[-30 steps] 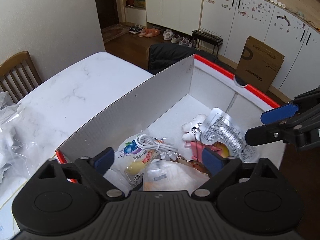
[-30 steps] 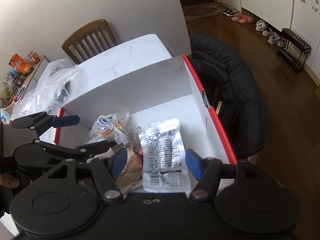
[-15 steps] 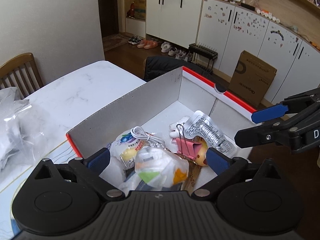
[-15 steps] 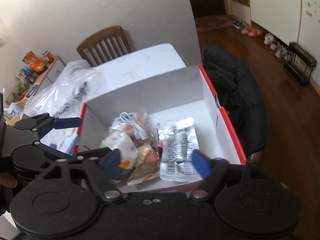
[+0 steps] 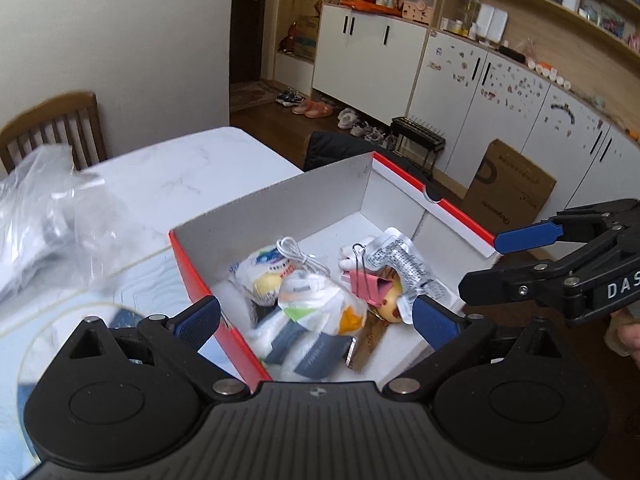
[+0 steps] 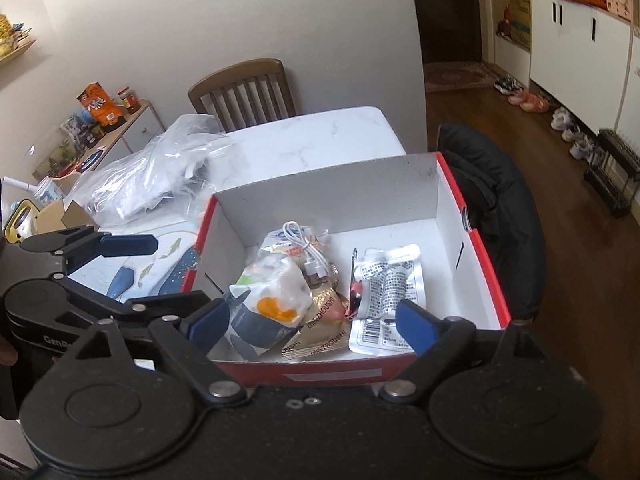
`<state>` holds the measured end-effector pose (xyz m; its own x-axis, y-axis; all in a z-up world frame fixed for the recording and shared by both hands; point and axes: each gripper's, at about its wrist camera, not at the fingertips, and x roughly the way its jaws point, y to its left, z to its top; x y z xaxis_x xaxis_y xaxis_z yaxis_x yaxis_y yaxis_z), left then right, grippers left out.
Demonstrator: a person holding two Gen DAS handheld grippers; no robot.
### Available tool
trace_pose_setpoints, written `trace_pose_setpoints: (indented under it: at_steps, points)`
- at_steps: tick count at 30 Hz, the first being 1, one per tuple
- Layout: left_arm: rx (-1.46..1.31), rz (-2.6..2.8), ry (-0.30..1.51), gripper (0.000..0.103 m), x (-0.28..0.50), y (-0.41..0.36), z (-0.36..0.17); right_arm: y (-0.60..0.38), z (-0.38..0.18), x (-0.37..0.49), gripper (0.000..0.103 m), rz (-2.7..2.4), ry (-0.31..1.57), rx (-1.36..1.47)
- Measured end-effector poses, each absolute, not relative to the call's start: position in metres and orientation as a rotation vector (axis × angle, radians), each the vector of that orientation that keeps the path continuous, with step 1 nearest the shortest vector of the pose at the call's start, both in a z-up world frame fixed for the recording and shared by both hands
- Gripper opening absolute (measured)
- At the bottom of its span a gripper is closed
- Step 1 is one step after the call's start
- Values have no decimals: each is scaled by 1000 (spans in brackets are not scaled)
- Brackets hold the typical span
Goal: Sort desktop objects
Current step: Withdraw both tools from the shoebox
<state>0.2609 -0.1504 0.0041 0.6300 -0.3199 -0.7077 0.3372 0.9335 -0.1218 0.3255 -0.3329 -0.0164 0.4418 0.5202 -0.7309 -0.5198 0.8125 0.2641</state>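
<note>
Both grippers empty above the box [image 6: 486, 264]: left gripper [image 5: 316, 318] fingers spread, right gripper [image 6: 308, 322] fingers opening; best clear the rim before the next pick.

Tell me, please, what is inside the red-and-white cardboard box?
Inside the red-and-white cardboard box: a silver foil pouch, white plastic-wrapped packet, coiled white cable, pink binder clip. Items beneath them are covered.

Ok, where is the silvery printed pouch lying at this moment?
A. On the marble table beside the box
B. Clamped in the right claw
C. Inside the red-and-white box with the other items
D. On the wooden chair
C: the silvery pouch lies flat on the floor of the red-and-white box, next to the pile of packets, with no claw touching it.
</note>
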Motion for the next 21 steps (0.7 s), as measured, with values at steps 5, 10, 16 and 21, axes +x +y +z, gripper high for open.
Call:
trace_pose_setpoints:
  at_steps: [5, 10, 16, 21]
  points:
    - [-10, -357, 801, 103, 249, -142, 5, -331, -14, 318, 98, 655, 872, -30]
    - [-43, -351, 812, 103, 242, -137, 3, -330, -12, 311, 100, 662, 847, -56]
    - [-24, -332, 830, 103, 236, -140, 0, -328, -10, 302, 100, 677, 813, -79]
    - [-8, -309, 834, 103, 233, -143, -1, -332, -10, 299, 100, 674, 792, -70]
